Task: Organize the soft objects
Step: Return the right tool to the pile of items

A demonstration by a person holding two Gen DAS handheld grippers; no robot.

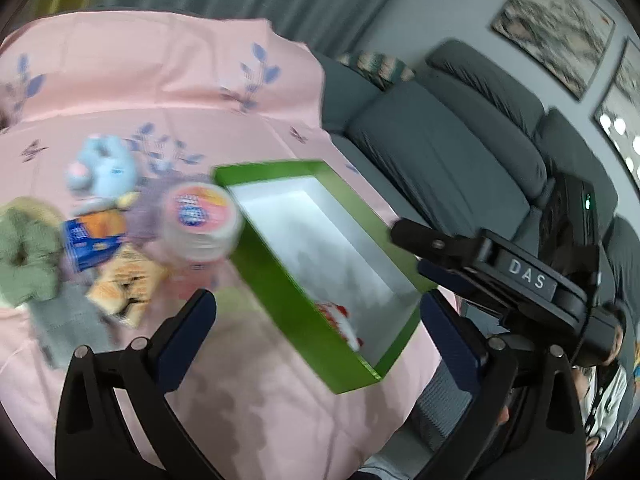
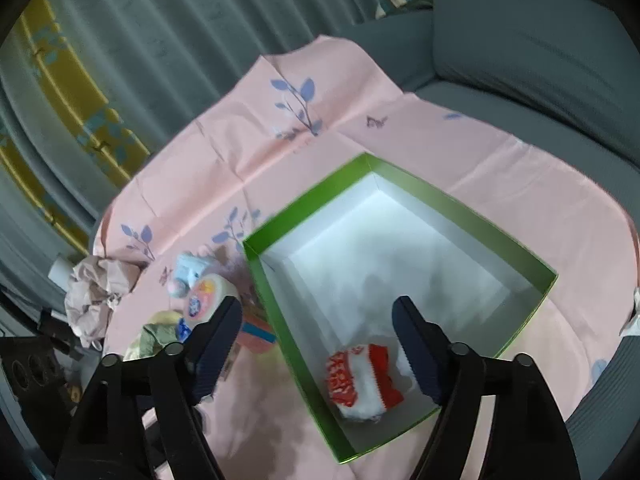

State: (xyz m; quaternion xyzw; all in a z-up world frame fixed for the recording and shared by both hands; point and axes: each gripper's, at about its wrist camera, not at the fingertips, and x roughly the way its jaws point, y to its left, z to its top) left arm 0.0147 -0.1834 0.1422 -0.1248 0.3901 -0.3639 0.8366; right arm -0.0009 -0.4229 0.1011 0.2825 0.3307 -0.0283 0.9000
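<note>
now both grippers — left, right — gape empty; next toy should drop beside the sock in the box.

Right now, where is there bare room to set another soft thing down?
Most of the green box's white floor is free beyond the red-and-white sock in its near corner. The pink cloth beyond the box is bare too. It is crowded left of the box, around the blue plush toy and round tub.
</note>
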